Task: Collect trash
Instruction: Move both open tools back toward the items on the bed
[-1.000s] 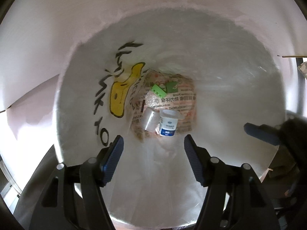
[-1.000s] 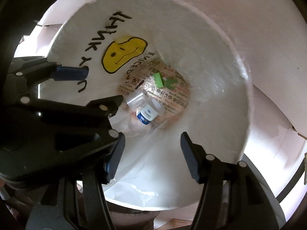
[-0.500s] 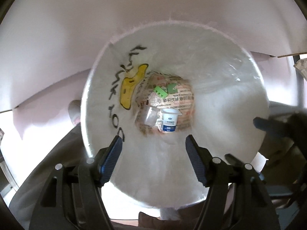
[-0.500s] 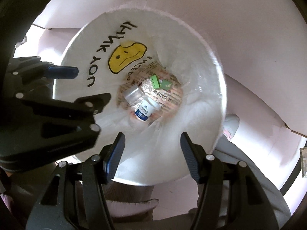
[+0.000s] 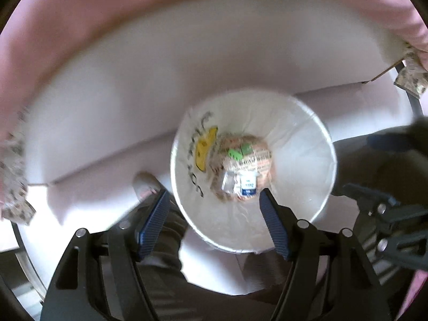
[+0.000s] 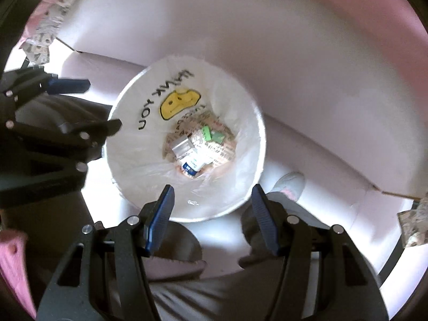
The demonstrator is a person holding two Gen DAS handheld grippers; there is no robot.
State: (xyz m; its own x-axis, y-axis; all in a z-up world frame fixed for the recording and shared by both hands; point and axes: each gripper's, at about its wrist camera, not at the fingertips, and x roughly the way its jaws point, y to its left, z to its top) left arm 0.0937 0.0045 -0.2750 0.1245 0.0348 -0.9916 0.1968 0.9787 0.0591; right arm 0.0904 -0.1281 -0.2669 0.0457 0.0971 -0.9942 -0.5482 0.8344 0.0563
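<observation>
The mouth of the lined bin (image 6: 184, 203) is lying wide open below both grippers, with nothing crossing it. Only its bottom is being taken up, by a small pot (image 6: 193, 165), a clear cup (image 6: 182, 147) and green scraps (image 6: 212, 134). The left gripper (image 6: 88, 107) is hanging just beside the rim, and a shoe (image 6: 290, 184) is crowding the opposite side

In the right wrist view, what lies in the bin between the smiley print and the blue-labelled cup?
A clear plastic cup lies between the smiley print and the blue-labelled cup, on printed paper at the bin bottom.
</observation>
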